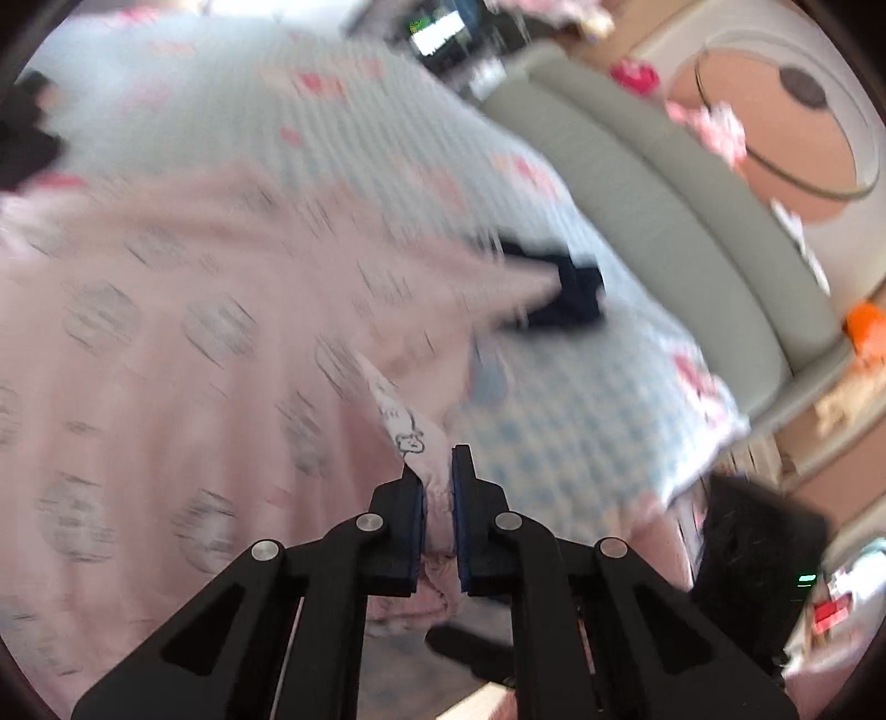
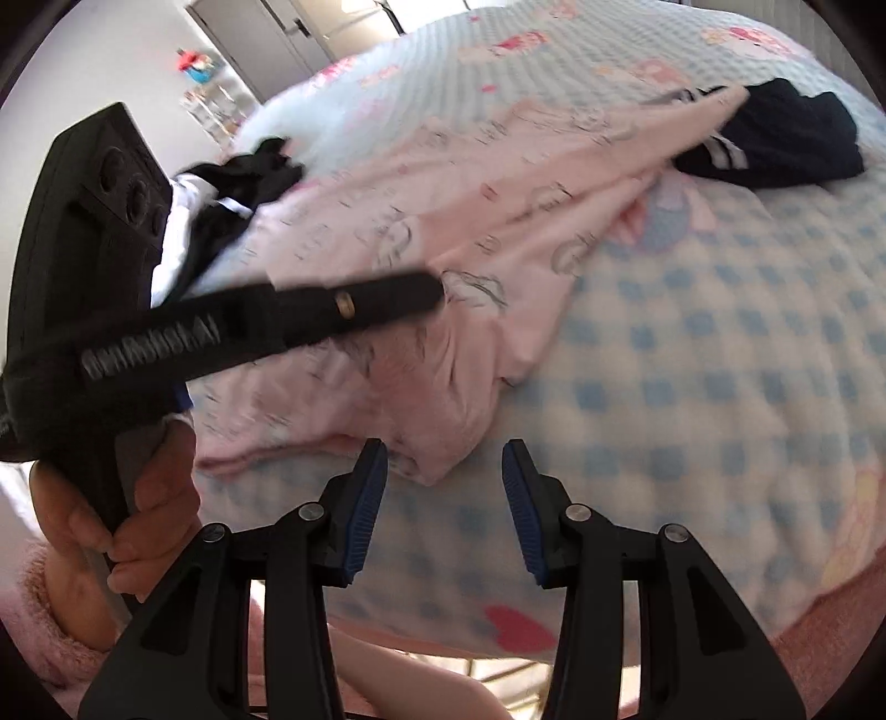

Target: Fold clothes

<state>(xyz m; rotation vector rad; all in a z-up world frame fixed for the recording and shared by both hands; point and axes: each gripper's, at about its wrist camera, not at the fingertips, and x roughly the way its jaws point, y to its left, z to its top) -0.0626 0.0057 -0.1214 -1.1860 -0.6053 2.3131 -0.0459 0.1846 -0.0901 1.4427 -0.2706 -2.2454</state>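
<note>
On the checked bedspread (image 2: 692, 332), at nine o'clock, your left gripper (image 1: 437, 471) pinches a bunched edge of the pink garment (image 2: 470, 221). At six o'clock your right gripper (image 2: 443, 476) gapes empty beside its near corner (image 2: 437, 459). Lifting one-sided, that thin pinch could slip and crumple the fold.

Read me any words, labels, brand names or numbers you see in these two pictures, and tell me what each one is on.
None can be read.
Pink garment: cartoon drawings only; any lettering among them is too small and blurred.
Checked bedspread: cartoon figures and a red heart, no legible text.
Left hand-held gripper, shut on the pink garment: no marking visible.
Right hand-held gripper, open: no marking visible.
Screen beyond the bed: too blurred.
</note>
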